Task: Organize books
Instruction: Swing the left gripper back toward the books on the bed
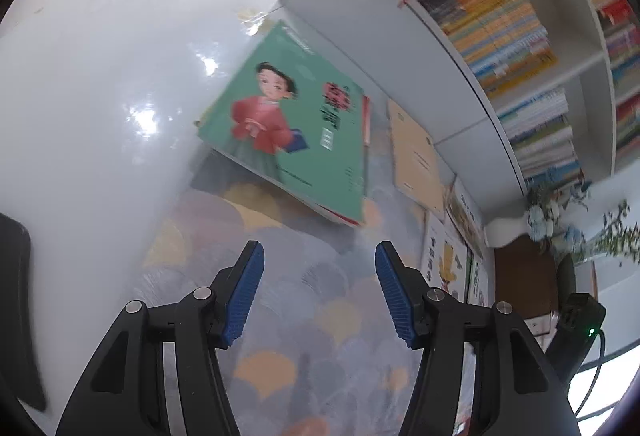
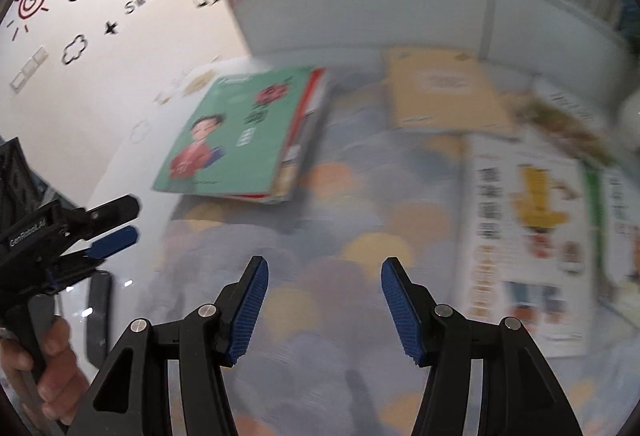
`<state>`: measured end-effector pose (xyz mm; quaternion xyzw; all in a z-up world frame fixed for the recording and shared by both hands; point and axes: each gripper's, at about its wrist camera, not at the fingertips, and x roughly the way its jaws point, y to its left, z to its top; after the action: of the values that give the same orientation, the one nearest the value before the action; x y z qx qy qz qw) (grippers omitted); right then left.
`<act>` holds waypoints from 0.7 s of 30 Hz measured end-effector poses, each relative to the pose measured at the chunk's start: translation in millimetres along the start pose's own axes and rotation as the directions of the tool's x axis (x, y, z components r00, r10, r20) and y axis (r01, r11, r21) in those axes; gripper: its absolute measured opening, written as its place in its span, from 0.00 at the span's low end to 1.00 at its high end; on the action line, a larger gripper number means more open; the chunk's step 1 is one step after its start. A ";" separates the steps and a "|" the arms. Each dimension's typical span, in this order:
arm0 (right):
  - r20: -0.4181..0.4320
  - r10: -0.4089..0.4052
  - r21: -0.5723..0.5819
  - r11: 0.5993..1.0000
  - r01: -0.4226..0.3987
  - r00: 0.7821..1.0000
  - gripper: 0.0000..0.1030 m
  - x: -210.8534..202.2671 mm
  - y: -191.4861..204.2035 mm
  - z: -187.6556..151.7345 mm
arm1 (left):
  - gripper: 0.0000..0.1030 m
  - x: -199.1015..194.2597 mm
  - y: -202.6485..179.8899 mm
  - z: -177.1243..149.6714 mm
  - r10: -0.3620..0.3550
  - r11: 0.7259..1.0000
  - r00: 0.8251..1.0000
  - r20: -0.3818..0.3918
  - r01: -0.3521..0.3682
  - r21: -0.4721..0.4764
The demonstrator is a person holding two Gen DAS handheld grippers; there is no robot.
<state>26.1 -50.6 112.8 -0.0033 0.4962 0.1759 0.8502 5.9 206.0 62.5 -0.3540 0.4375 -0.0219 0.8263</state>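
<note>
A green book with a girl in red on its cover [image 1: 288, 127] lies on top of a small stack at the table's far left; it also shows in the right wrist view [image 2: 236, 135]. A tan book [image 1: 414, 151] [image 2: 440, 91] lies flat beyond it. A white picture book [image 1: 448, 264] [image 2: 524, 236] lies to the right. My left gripper [image 1: 319, 256] is open and empty, hovering short of the green book; it also appears at the left edge of the right wrist view [image 2: 116, 224]. My right gripper [image 2: 323, 272] is open and empty above the patterned tablecloth.
A patterned tablecloth [image 2: 320, 316] covers the table. A white bookshelf full of books [image 1: 520, 35] stands behind the table. A vase of flowers [image 1: 560, 224] sits at the right. A dark flat object [image 2: 98, 316] lies at the table's left edge.
</note>
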 end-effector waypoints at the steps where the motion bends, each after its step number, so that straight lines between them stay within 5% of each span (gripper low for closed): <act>1: 0.014 -0.024 0.012 1.000 0.023 1.000 0.55 -10.4 -12.3 -2.4 | 0.54 -4.2 -5.6 -4.3 0.004 1.000 1.000 0.011 -0.004 0.006; 6: 0.079 -0.065 0.044 0.997 0.062 0.995 0.56 -56.3 -59.5 -19.8 | 0.54 -22.7 -32.6 -30.7 0.022 1.000 0.998 0.063 -0.023 0.014; 9: 0.105 -0.091 0.048 0.995 0.086 0.990 0.72 -78.2 -89.5 -34.1 | 0.54 -19.9 -52.9 -57.8 0.062 0.997 0.996 0.058 -0.064 0.034; 11: 0.124 -0.131 0.046 0.991 0.126 0.984 0.74 -92.6 -113.9 -52.6 | 0.54 -12.0 -68.9 -80.0 0.099 0.993 0.995 0.035 -0.101 0.064; 15: 0.068 -0.193 0.057 0.980 0.190 0.979 0.74 -103.2 -162.4 -93.0 | 0.54 -0.5 -95.6 -120.5 0.103 0.991 0.995 -0.006 -0.102 0.081; 21: 0.013 -0.230 0.106 0.968 0.228 0.973 0.74 -130.1 -233.8 -149.6 | 0.54 -14.2 -112.9 -136.0 0.109 0.992 0.993 0.038 -0.111 0.060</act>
<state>-87.1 -335.3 107.3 -0.0143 0.4904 0.0507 0.8699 -72.4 49.5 90.9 -0.3037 0.4410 0.0162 0.8444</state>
